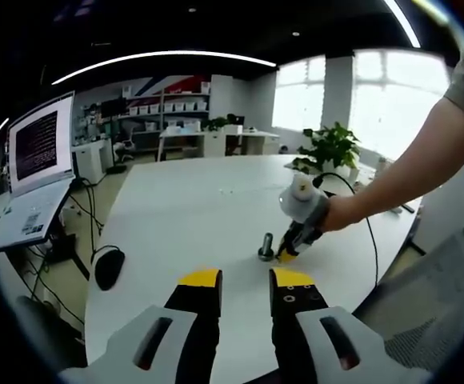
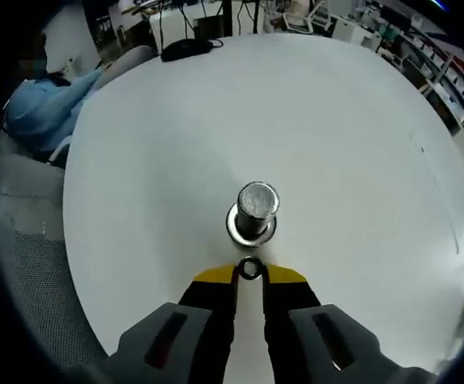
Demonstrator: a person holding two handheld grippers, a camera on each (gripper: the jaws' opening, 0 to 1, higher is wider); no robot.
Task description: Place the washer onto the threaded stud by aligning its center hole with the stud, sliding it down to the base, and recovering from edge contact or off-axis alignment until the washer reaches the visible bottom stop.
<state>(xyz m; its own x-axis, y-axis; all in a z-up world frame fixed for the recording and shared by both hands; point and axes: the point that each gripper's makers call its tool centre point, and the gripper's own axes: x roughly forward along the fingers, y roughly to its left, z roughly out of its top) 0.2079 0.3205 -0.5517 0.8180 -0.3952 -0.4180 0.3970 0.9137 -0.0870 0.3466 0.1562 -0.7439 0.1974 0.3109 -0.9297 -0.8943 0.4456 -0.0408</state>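
Currently my right gripper [image 2: 250, 276] pinches the washer [image 2: 250, 269] beside the stud [image 2: 253, 210]; off-axis descent risks edge contact. Left gripper [image 1: 246, 282] open, idle.

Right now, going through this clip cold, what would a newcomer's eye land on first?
First the threaded stud, standing upright on its round base near the middle of the white table. Just short of it, the right gripper pinches a small dark washer between its yellow tips, not yet over the stud's top. In the left gripper view, the left gripper hangs open above the table, apart from the stud, while a person's hand brings in the other gripper.
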